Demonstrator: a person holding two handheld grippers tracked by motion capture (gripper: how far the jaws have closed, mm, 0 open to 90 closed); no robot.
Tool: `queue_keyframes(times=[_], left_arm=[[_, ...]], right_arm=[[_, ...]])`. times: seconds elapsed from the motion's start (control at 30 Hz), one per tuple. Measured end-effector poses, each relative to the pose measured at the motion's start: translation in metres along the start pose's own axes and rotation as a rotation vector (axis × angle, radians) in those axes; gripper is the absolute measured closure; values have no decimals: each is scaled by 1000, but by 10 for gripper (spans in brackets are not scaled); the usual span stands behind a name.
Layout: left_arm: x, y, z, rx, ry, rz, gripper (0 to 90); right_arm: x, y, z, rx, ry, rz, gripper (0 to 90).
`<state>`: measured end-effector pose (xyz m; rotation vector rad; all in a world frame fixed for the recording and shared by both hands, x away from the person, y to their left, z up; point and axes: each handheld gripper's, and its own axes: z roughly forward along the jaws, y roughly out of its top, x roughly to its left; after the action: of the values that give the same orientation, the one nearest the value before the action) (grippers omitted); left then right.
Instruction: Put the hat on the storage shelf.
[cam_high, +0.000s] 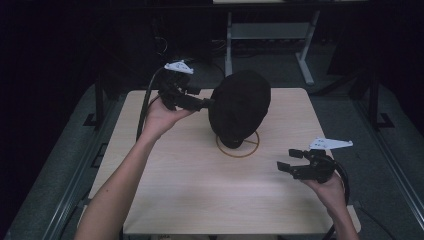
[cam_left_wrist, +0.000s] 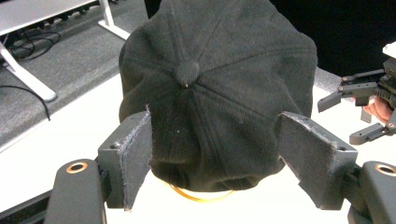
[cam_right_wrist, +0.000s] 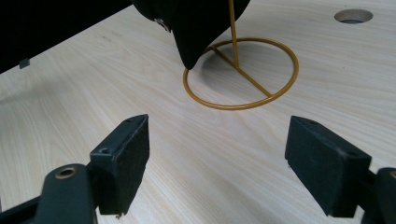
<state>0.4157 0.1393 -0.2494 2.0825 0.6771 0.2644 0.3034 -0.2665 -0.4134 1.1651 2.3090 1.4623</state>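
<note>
A black cap (cam_high: 241, 107) is seated on a gold wire stand (cam_high: 239, 145), whose ring base rests on the wooden table (cam_high: 190, 190) slightly far of centre. The cap crown is tilted toward the left side of the scene, with its top button (cam_left_wrist: 187, 73) facing the left gripper (cam_high: 206, 103).

The left gripper is held level at crown height, directly to the left of the cap, with its tips at the crown's left face. In the left gripper view the cap is centred between the two pads (cam_left_wrist: 136, 156), so the approach axis runs straight from the gripper, left to right, through the button. The jaws are set wide, and the crown is framed between them. Whether the pads touch the fabric cannot be determined; no pressure or dent is visible, and nothing is held.

The right gripper (cam_high: 289, 161) is positioned near the right edge of the table, well apart from the cap, low over the surface. Its jaws are spread wide and are empty; bare table is seen between them, with the stand ring (cam_right_wrist: 241, 72) and the lower rim of the cap beyond.

The left gripper is judged to be the nearer one, and a grasp of the crown is judged to depend on the jaws being closed across it.
</note>
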Motion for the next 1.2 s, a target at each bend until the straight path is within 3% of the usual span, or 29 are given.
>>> queue_keyframes(times=[0.43,0.77,1.2], left_arm=[[-3,-26,-12,1,26,7,260],[-2,-46,-14,-3,28,-13,260],[-3,-87,-23,0,33,-32,251]], right_arm=[[1,0,2,9,-5,-1,217],[1,-1,4,20,-6,-4,217],[1,-3,5,29,-12,-1,217]])
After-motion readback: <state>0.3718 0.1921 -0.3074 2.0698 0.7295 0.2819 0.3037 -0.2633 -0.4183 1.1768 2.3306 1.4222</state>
